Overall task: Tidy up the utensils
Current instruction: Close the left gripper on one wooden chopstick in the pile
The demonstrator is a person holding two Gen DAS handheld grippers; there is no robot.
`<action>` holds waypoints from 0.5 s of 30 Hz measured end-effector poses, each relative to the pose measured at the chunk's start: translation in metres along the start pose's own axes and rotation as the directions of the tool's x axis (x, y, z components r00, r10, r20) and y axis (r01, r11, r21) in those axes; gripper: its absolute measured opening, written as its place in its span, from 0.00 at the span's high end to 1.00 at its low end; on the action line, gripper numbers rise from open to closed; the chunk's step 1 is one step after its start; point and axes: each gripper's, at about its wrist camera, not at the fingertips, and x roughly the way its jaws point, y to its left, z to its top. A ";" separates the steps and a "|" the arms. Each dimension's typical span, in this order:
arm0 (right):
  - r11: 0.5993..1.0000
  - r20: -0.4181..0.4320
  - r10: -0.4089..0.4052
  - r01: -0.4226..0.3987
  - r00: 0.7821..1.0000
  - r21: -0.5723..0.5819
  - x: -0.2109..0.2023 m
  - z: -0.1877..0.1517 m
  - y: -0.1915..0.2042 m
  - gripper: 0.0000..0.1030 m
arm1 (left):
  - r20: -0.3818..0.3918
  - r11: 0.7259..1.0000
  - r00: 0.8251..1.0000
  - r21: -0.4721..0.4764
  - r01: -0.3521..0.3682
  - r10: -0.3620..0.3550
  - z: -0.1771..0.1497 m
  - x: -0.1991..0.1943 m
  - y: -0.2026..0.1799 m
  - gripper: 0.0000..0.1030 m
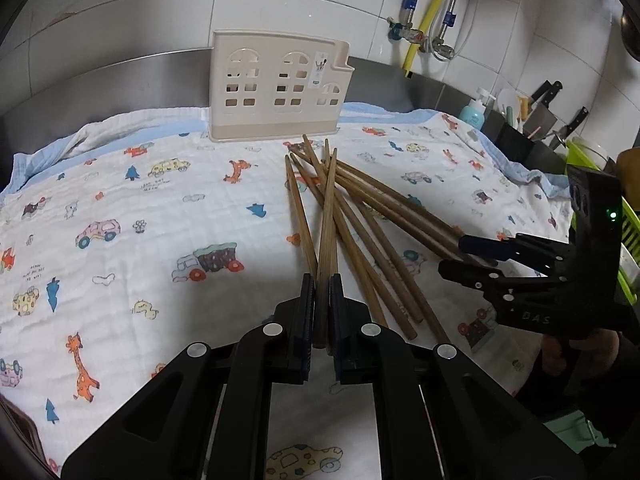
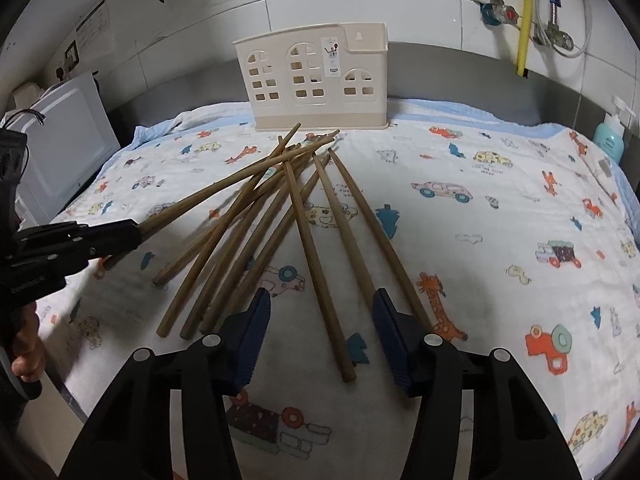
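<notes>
One chopstick (image 1: 326,216) sits clamped in your left gripper (image 1: 321,316); the other chopsticks (image 2: 256,216) lie fanned mid-cloth (image 2: 500,240), near the cream holder (image 2: 316,80) at its back edge. Your right gripper (image 2: 320,332) gapes half-open astride two, pads clear

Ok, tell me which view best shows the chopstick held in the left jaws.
Left wrist view: the chopstick runs its whole length from the shut left gripper. Right wrist view shows it sideways, its end hidden by the gripper.
</notes>
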 end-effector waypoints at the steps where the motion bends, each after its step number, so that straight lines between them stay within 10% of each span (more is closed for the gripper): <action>1: 1.000 0.002 -0.007 0.007 1.000 -0.005 0.000 0.000 0.000 0.53 | 0.001 1.000 1.000 0.001 -0.002 0.002 0.001 0.000 0.000 0.93; 15: 1.000 0.029 -0.011 0.011 1.000 0.010 -0.009 0.001 -0.004 0.57 | 0.028 1.000 1.000 0.006 -0.005 0.005 0.003 -0.007 -0.001 0.95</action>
